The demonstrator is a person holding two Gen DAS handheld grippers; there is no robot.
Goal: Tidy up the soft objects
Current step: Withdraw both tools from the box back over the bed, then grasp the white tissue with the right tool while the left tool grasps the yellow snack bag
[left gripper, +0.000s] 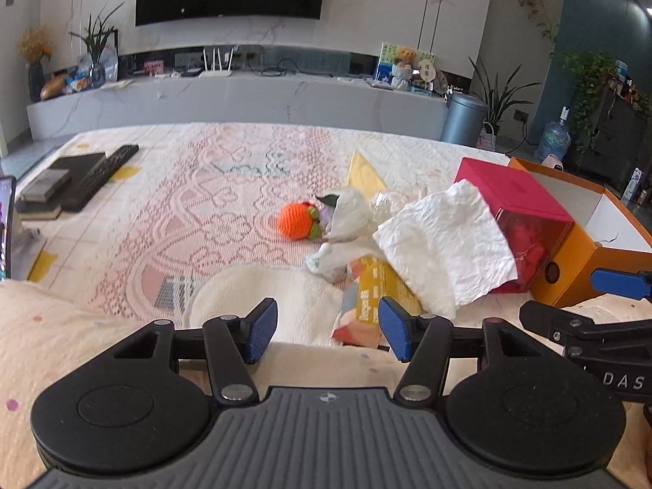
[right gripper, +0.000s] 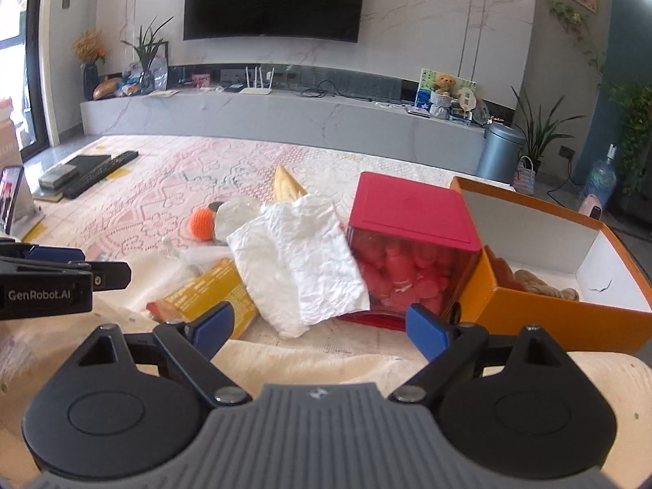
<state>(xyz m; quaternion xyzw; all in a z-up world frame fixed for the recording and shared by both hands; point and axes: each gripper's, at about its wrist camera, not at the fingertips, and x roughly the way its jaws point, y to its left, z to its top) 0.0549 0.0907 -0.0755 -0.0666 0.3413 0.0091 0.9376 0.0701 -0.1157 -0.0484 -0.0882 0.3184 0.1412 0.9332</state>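
2 open tools [left gripper: 328, 332] [right gripper: 320, 328] hover just short of crumpled tissue [right gripper: 295, 256]

Patterned cloth [left gripper: 228, 187], orange box [right gripper: 562, 318], remote [left gripper: 108, 171]

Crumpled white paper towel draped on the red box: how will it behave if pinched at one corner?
The crumpled white paper towel looks thin and creased, so it would probably hang limp and feel very light. It is draped partly over the red-lidded clear box and the yellow carton, so it should lift off without dragging either. Pinched hard, it may tear.
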